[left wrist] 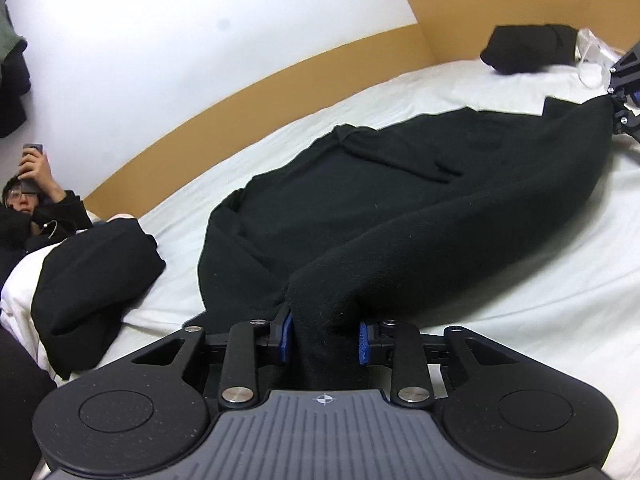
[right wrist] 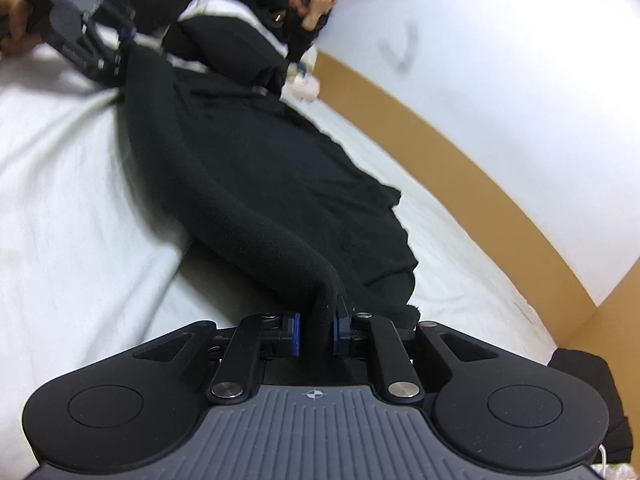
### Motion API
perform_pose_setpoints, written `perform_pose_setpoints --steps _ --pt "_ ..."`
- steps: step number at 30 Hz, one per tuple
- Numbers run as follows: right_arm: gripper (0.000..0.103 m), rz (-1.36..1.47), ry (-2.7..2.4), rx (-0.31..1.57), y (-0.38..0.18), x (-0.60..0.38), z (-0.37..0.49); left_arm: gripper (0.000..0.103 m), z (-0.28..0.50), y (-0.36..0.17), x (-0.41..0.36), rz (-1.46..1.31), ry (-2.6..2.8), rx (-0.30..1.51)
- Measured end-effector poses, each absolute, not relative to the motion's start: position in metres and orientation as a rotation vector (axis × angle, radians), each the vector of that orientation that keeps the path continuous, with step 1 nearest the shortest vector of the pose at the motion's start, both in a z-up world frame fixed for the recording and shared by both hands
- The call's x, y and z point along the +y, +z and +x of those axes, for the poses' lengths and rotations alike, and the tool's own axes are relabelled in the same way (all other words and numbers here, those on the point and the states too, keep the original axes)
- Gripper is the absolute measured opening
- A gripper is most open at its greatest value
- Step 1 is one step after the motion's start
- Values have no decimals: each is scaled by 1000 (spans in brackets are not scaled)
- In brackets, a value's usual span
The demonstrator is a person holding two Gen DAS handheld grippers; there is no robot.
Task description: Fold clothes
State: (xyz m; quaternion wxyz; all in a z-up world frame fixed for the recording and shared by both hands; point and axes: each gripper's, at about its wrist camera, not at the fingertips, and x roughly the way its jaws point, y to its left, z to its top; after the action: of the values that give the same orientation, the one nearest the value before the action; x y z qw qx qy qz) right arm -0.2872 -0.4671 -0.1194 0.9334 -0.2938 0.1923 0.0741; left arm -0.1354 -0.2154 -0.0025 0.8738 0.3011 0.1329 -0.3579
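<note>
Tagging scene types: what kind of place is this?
Probably a bedroom: a white-sheeted mattress against a white wall with a tan surround, black clothes spread on it, and a person lying at one end.

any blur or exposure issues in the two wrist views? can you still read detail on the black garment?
Left wrist: mostly sharp, fisheye bends the bed edge; black garment shows its folds, the nap only near the left gripper. Right wrist: motion blur in the upper part; garment crushed to near-flat black beyond the right gripper; wall blown out.

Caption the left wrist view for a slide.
Left gripper clamps one end of a black fleece garment spread on a white bedsheet.
</note>
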Motion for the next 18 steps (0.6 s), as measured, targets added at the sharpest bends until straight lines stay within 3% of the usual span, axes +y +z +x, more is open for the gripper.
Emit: perform_pose_setpoints --steps 5,8,18 --pt "14 -670 93 400 -125 -461 -284 31 -132 -2 -222 707 -758 279" --pt "14 -775 90 449 -141 -451 -279 40 -132 -15 -225 828 -759 266" --pt "13 -787 106 450 -146 -452 -281 39 -137 -25 -219 794 -732 232"
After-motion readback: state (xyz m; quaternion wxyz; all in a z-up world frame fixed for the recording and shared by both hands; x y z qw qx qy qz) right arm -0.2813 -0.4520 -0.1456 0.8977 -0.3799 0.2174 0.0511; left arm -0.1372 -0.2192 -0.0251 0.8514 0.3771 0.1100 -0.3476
